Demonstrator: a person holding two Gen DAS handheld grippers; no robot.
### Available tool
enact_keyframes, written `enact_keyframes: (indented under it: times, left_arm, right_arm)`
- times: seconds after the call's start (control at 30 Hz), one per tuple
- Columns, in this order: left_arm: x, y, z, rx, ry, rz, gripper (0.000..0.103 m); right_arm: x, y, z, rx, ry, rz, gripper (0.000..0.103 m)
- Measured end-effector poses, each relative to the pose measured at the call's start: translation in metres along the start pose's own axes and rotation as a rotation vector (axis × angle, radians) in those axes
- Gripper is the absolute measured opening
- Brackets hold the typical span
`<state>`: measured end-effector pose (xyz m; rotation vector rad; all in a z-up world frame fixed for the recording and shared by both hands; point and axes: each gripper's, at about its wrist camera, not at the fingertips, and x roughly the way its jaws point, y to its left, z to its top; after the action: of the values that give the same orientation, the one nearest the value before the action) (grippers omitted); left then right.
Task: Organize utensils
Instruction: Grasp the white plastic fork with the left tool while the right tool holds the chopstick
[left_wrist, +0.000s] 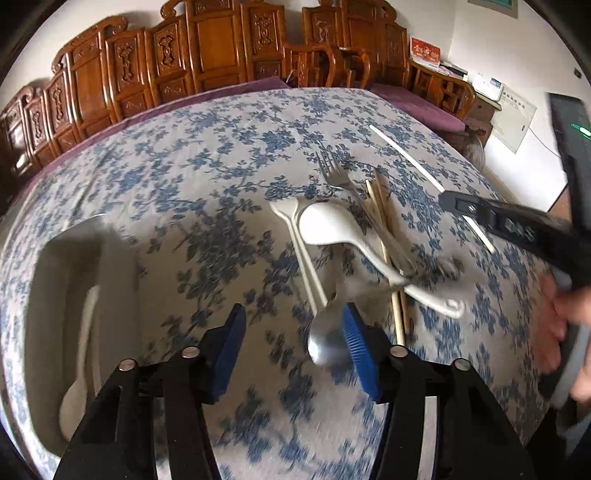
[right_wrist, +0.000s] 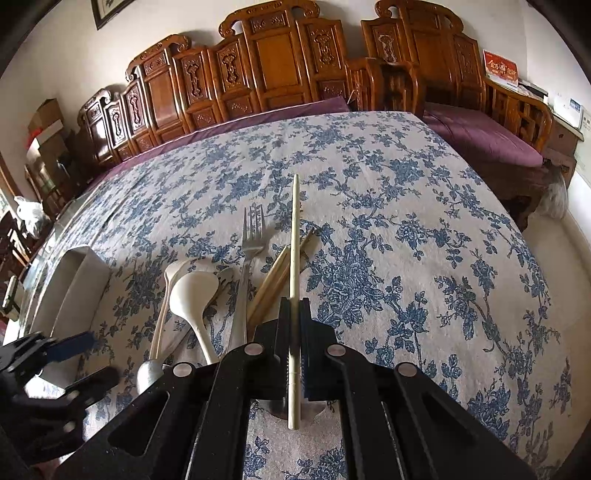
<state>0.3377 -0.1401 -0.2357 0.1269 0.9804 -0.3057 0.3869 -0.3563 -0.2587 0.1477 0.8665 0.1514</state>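
Observation:
A heap of utensils lies on the blue-flowered tablecloth: a white ladle (left_wrist: 332, 229) (right_wrist: 194, 291), white spoons (left_wrist: 291, 218), a steel fork (left_wrist: 332, 173) (right_wrist: 253, 236), wooden chopsticks (left_wrist: 384, 214) (right_wrist: 277, 273) and a steel spoon (left_wrist: 325, 343). My right gripper (right_wrist: 294, 306) is shut on a white chopstick (right_wrist: 294, 258) and holds it above the table; it shows in the left wrist view too (left_wrist: 406, 155). My left gripper (left_wrist: 291, 332) is open and empty, its right pad (left_wrist: 356, 343) beside the steel spoon's bowl. A white tray (left_wrist: 55, 266) (right_wrist: 70, 284) at the left holds a white spoon (left_wrist: 79, 369).
Carved wooden benches (right_wrist: 280, 55) with purple cushions (right_wrist: 487, 136) stand behind the table. The tablecloth (right_wrist: 406, 240) stretches right of the heap. A hand (left_wrist: 561, 332) holds the right gripper at the right edge of the left wrist view.

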Motion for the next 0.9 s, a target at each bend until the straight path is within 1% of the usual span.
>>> enact_keyframes:
  times: [0.17, 0.3, 0.33, 0.47, 0.57, 0.63, 0.7, 0.8, 0.9]
  left_arm:
    - [0.025, -0.004, 0.015, -0.021, 0.028, -0.007, 0.038]
    - [0.043, -0.003, 0.021, -0.031, 0.062, 0.005, 0.026]
    - [0.047, -0.003, 0.022, -0.035, 0.071, 0.006, 0.024]
    - [0.05, -0.006, 0.025, -0.018, 0.067, 0.032, 0.024]
    - [0.052, -0.003, 0.026, -0.017, 0.064, 0.049, 0.008]
    - [0.051, 0.002, 0.027, -0.029, 0.063, 0.054, 0.008]
    - [0.046, 0.009, 0.029, -0.035, 0.045, 0.072, 0.008]
    - [0.034, 0.021, 0.033, -0.038, 0.014, 0.094, 0.008]
    - [0.021, 0.029, 0.037, -0.04, -0.008, 0.095, 0.008]
  right_arm:
    - [-0.003, -0.001, 0.0, 0.006, -0.006, 0.011, 0.006]
    - [-0.005, -0.003, 0.002, 0.018, -0.013, 0.03, 0.006]
    - [-0.006, -0.002, 0.002, 0.018, -0.014, 0.034, 0.006]
    - [-0.007, 0.001, 0.002, 0.013, -0.014, 0.042, 0.006]
    - [-0.006, 0.002, 0.002, 0.01, -0.012, 0.046, 0.006]
    - [-0.006, 0.004, 0.002, 0.007, -0.012, 0.049, 0.006]
    - [-0.006, 0.007, 0.002, 0.002, -0.015, 0.052, 0.006]
    - [-0.007, 0.013, 0.002, -0.01, -0.015, 0.057, 0.006]
    - [-0.007, 0.021, 0.001, -0.026, -0.015, 0.065, 0.006]
